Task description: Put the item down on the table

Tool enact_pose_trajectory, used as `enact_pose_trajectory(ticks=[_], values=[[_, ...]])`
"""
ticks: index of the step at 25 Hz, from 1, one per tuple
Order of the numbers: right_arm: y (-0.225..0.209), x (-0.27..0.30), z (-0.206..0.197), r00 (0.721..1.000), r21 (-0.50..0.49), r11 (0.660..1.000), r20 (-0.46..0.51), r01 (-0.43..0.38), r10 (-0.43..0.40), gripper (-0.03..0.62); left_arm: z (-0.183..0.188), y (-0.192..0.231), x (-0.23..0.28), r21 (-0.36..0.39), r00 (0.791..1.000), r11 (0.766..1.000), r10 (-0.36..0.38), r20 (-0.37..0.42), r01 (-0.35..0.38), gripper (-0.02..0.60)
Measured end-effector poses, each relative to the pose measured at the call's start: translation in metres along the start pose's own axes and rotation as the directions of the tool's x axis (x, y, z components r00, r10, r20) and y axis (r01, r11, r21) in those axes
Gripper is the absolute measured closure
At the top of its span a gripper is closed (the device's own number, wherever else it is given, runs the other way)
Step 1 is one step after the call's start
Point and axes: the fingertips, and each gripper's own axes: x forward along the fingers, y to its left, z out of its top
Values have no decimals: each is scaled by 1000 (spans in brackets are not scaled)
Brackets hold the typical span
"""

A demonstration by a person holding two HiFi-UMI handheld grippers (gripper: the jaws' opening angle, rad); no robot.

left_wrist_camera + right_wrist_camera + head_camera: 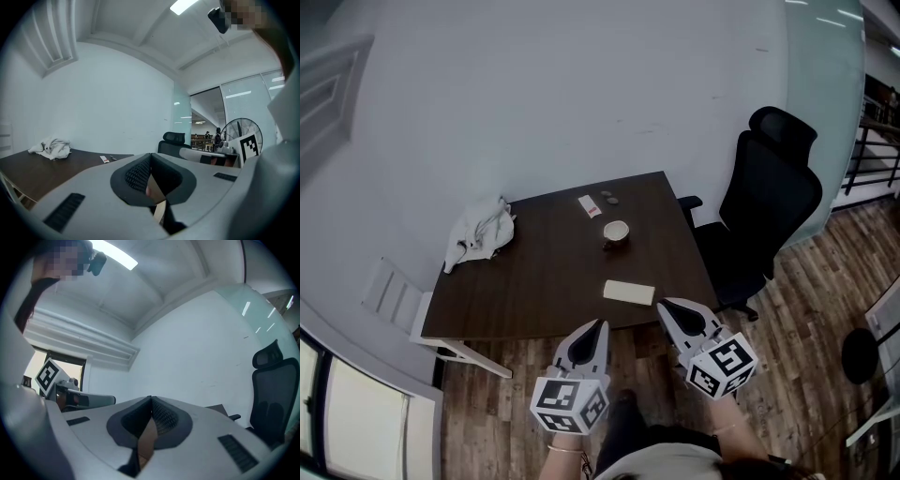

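Both left claw (601, 323) and right claw (662, 305) pinched together, empty.

On the tabletop (544, 272) we count one crumpled white cloth (480, 234), one cup (616, 232), one flat beige pad (629, 292), one small white packet (590, 206) and two tiny dark bits (609, 198). We count one black office chair (769, 202).

Your dark wooden table (534, 281), with a few things spread across it.
You have a crumpled white cloth (481, 234) at its far left corner. A small white packet (590, 206) and two small dark bits (610, 198) lie by the far edge, and a round cup (616, 232) stands just nearer than those. A pale flat rectangle (629, 292) lies close to the near edge, right of the middle.
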Motion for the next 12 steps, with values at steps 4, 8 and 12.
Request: enact_pose_trajectory(ticks=[4, 8, 12], values=[[2, -7, 5, 1000, 5, 1000, 14, -1, 1, 585, 0, -7, 1, 23, 1000, 1000, -9, -8, 9, 563], [7, -9, 5, 1000, 3, 1000, 19, -8, 8, 585, 0, -10, 1, 30, 1000, 999, -11, -4, 11, 563], [11, -11, 7, 1000, -4, 1000, 14, -8, 8, 585, 1, -12, -1, 30, 1000, 1000, -7, -3, 7, 563]])
